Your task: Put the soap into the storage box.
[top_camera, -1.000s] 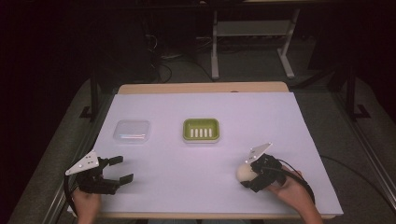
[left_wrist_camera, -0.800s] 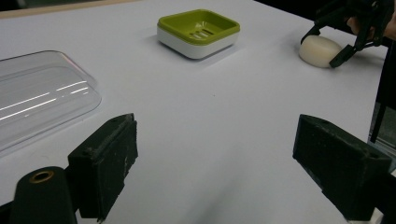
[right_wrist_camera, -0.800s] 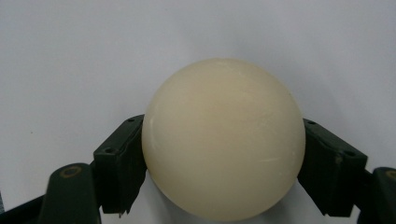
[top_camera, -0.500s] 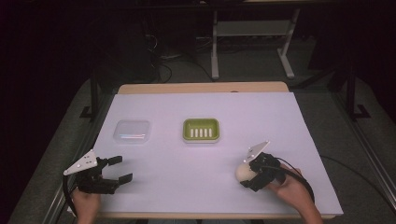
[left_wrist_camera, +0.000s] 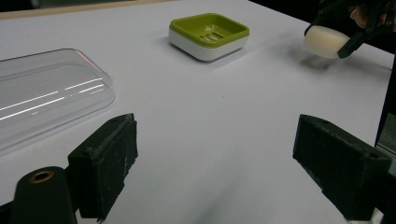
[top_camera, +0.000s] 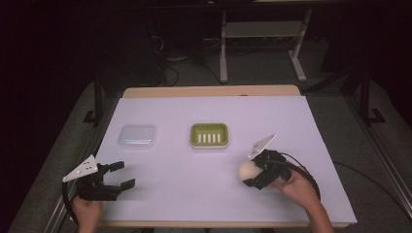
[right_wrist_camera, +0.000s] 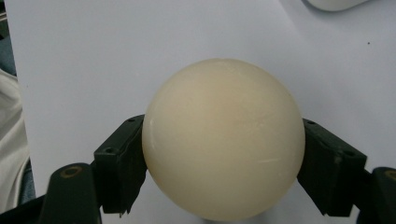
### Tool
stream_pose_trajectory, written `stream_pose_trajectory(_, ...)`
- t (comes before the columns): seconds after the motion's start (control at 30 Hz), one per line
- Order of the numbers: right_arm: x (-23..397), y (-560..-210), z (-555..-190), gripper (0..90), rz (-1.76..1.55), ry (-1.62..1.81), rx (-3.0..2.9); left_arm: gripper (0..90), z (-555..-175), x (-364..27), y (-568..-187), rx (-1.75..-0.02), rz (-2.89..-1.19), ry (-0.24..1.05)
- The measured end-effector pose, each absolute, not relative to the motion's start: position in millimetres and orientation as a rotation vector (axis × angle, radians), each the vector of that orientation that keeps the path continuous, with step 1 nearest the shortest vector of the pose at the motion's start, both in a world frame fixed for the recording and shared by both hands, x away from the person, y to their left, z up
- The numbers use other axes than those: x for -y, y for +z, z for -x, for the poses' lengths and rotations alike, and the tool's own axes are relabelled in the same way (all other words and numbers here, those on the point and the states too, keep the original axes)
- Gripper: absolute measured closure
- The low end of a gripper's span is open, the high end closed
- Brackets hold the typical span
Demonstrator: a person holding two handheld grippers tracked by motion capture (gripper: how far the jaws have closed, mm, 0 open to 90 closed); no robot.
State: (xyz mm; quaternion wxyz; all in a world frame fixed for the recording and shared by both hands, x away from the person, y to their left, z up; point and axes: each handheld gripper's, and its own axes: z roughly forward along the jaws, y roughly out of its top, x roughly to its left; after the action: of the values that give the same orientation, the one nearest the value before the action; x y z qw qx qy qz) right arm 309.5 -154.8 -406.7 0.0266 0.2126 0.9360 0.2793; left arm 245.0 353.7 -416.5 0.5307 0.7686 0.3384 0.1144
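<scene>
A cream, rounded bar of soap (top_camera: 247, 168) sits between the jaws of my right gripper (top_camera: 253, 174) at the table's front right, just above the white surface. In the right gripper view both black pads press on the soap (right_wrist_camera: 224, 137), so the right gripper (right_wrist_camera: 224, 166) is shut on it. A green soap dish (top_camera: 195, 134) with a slotted floor stands empty at the table's middle. My left gripper (top_camera: 124, 174) rests at the front left, open, with nothing between its jaws (left_wrist_camera: 224, 168). The left gripper view has the dish (left_wrist_camera: 187, 25) ahead and the held soap (left_wrist_camera: 325, 42) at the upper right.
A clear plastic lid (top_camera: 137, 137) lies left of the dish, close ahead of my left gripper (left_wrist_camera: 46, 93). The white table sheet (top_camera: 291, 126) ends at a wooden strip at the back. Dark floor, cables and a metal stand lie beyond.
My right gripper has lifted the soap a little and carried it slightly left and away from the front edge. The left gripper has stayed put.
</scene>
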Motion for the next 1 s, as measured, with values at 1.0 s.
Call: stream_pose_trajectory(1.0, 141, -384, -348, 23.3, -0.615, 0.936, -2.890, 13.2, -246, -350, -416, -0.789, -1.886, 0.294)
